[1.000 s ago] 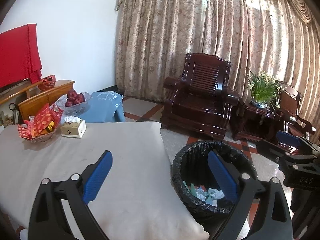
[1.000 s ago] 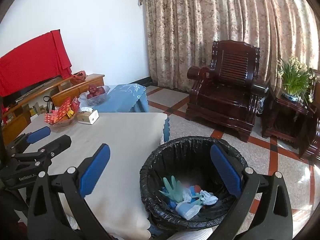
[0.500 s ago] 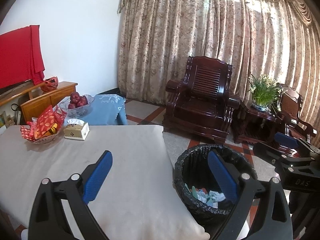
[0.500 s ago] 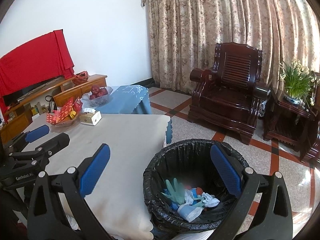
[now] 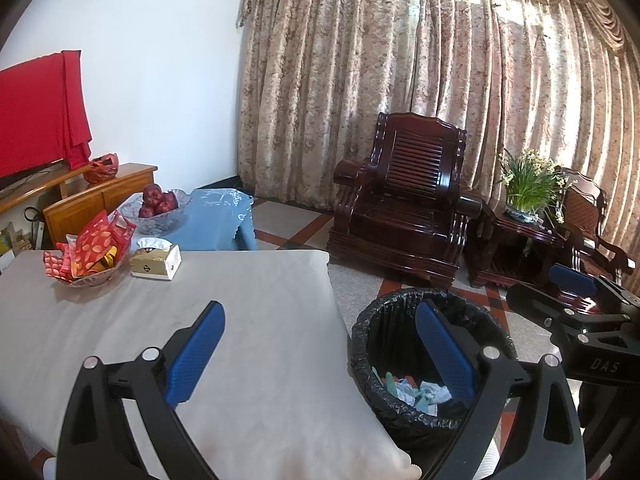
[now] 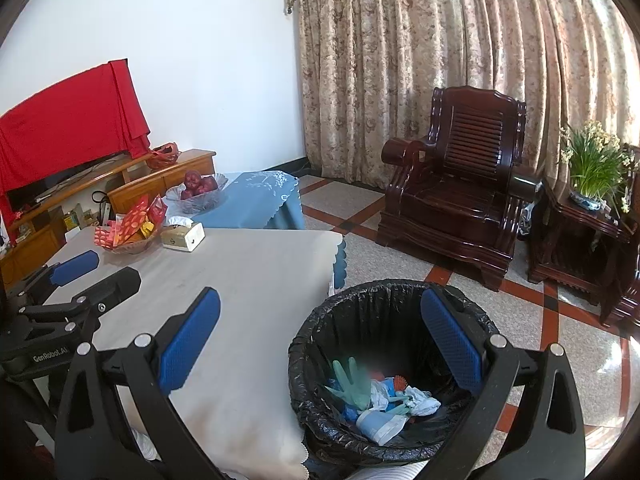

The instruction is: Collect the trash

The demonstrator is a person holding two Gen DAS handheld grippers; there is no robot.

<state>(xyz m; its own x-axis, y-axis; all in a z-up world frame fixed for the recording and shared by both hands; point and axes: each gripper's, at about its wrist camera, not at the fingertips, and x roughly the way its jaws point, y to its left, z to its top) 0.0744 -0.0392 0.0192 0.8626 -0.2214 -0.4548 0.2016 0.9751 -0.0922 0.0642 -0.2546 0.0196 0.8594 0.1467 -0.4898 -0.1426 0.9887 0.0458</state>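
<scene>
Both grippers hang above the near end of the worktop [image 6: 256, 264] beside the black-lined bin [image 6: 384, 300], which stands on the floor touching or just off the worktop's near right corner. The left gripper [image 5: 320, 348] has its jaws wide and holds nothing; the right gripper [image 6: 320, 340] is likewise wide and empty, its view looking down into the bin. The trash [image 6: 380, 396], gloves and crumpled wrappers, lies at the bottom of the bin. No loose trash shows on the cloth; beyond the bin, at the far end, sit a snack basket [image 5: 86, 264] and tissue box [image 5: 156, 262]. The collecting step looks finished; the next move, if any, calls for scanning for stray pieces.
</scene>
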